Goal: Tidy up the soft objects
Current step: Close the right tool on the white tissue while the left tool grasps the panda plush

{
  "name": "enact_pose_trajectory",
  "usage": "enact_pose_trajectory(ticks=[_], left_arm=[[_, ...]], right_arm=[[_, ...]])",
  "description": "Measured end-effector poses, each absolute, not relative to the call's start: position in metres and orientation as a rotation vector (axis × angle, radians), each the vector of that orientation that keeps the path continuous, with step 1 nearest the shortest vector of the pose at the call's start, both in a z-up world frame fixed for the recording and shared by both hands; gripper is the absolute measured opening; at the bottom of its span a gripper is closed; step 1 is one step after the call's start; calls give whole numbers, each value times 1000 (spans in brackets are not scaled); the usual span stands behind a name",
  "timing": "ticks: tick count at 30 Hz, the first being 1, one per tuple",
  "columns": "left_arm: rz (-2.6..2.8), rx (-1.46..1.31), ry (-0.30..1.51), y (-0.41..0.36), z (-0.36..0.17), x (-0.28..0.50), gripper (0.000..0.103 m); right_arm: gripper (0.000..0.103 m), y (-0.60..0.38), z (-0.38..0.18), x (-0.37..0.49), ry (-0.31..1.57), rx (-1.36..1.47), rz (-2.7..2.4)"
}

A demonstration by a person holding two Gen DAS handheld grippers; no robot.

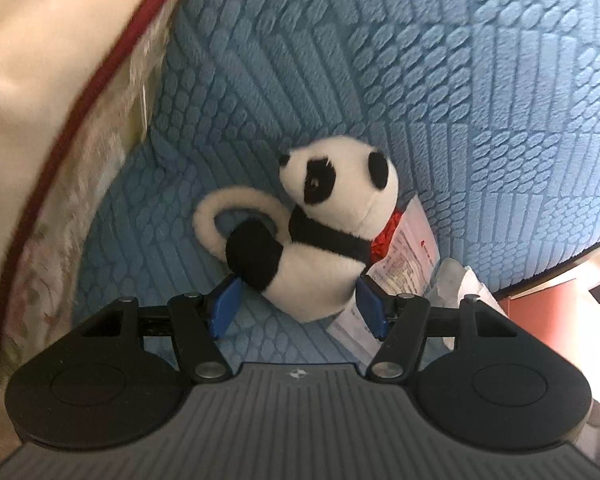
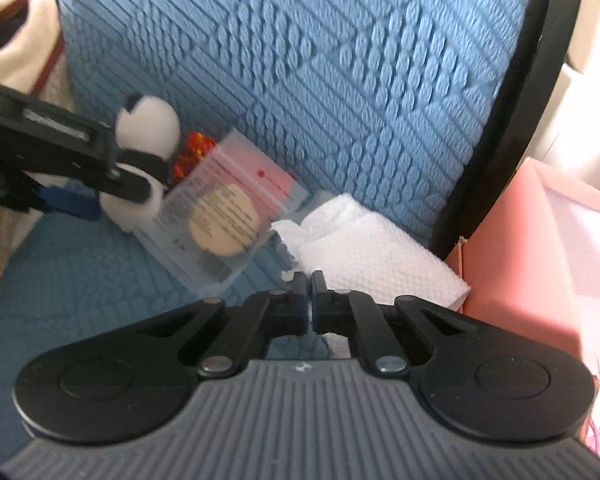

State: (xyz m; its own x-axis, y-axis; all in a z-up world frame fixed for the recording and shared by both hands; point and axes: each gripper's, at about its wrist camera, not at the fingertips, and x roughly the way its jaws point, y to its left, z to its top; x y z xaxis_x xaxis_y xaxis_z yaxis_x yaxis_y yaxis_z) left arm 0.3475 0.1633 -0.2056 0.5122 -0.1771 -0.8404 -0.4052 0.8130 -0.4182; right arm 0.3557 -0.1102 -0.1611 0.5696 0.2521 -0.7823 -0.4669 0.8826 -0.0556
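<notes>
1. Left gripper [image 1: 298, 306]: jaws apart, straddling the panda [image 1: 320, 236]; pads not pressing.
2. Right gripper [image 2: 310, 294]: jaws together, empty, at the white cloth [image 2: 374, 252].
3. Panda on the blue cushion [image 1: 340, 80], beside a clear bag [image 2: 224, 212].

Panda plush [image 1: 320, 236], black-and-white, red bow at neck, lying on its side on blue textured cushion [image 1: 440, 80], head leaning toward cushion's upright back, white looped tail curling outward; clear packet [image 2: 224, 216] with round beige pad lying just beside panda on cushion; folded white cloth [image 2: 364, 248] resting at cushion's edge beyond packet.
</notes>
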Motion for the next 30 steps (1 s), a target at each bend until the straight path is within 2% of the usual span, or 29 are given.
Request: enact_pose_trajectory(ticks=[12,13,19,30], left_arm=[[174,-721,1010,157,-221,357,66],[180,-731,1005,157,-222,357,62],[206,-746,977,156,-220,355,55],[257,-777,943,156,-203,338,54]], right_arm=[[4,-117,-141,331,848,-212,460],[4,-117,-141,330,849,-210,462],[4,-120,-141,325,856,-174,475],[4,-126,-135,317,847,-116,480]])
